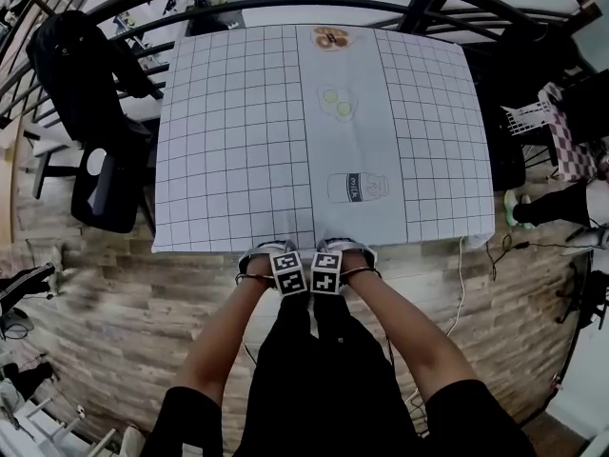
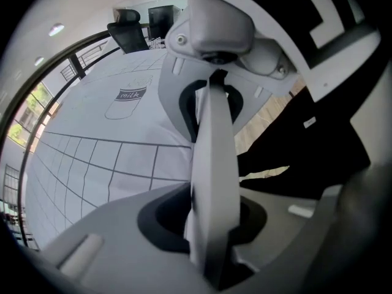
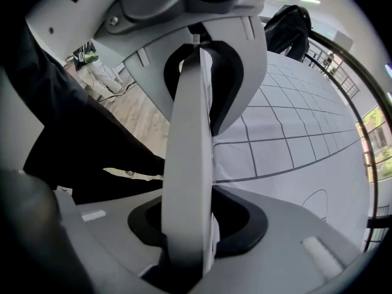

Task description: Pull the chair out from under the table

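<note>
The chair is pushed under the table (image 1: 238, 141); only the pale grey top of its back (image 1: 357, 248) shows at the near edge. Both grippers point down on it side by side, the left gripper (image 1: 285, 261) beside the right gripper (image 1: 329, 259). In the left gripper view the chair back's edge (image 2: 215, 176) runs between the jaws of the left gripper (image 2: 208, 146), with dark gaps beside it. In the right gripper view the same edge (image 3: 190, 182) passes through the right gripper (image 3: 193, 143), gaps on both sides. Both are open around the edge.
A grid-patterned cloth with printed food and a milk bottle (image 1: 357, 187) covers the table. A black office chair with a jacket (image 1: 90, 112) stands at the left. A curved railing (image 1: 285, 8) lies beyond. Cables (image 1: 476, 255) trail on the wood floor at the right, near another person's shoe (image 1: 517, 208).
</note>
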Motion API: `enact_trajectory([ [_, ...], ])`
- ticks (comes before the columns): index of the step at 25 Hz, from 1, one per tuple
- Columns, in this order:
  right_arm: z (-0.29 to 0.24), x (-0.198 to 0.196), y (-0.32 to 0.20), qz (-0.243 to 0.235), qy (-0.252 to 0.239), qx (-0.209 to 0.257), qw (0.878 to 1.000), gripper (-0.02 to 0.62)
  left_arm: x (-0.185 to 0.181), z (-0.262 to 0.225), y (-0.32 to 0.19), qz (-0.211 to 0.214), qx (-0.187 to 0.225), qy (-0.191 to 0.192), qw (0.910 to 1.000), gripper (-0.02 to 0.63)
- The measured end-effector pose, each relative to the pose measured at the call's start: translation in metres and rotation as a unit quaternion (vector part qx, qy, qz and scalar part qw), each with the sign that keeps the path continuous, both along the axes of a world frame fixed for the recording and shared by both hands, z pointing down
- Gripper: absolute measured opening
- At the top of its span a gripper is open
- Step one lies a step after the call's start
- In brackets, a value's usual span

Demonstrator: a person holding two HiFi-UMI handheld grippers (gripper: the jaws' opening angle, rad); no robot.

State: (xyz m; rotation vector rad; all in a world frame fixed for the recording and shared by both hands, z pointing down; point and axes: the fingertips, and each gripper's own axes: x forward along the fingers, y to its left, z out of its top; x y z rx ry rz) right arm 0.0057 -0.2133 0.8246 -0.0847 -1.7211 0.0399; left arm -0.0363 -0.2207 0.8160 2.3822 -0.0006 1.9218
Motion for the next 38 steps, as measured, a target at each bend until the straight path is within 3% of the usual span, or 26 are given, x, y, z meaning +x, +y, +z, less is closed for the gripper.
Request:
enact_trajectory([
  [7, -0.001, -0.002, 0.000, 0.005, -0.010, 0.009, 1.000, 0.117, 0.008, 0.004, 0.004, 0.006, -0.010, 0.000, 0.9999, 0.114],
  [13, -0.001, -0.003, -0.008, -0.007, -0.012, 0.064, 0.998, 0.058, 0.009, 0.004, 0.006, 0.000, -0.028, 0.011, 0.9996, 0.115],
  [20, -0.001, -0.001, -0.005, -0.001, -0.011, 0.059, 0.998, 0.057, 0.009, 0.005, 0.004, 0.021, 0.024, 0.000, 0.9995, 0.074],
  [38, -0.006, 0.003, 0.052, 0.000, -0.014, 0.036, 0.999, 0.071, 0.013, 0.000, 0.063, -0.018, -0.004, 0.001, 0.9998, 0.084],
])
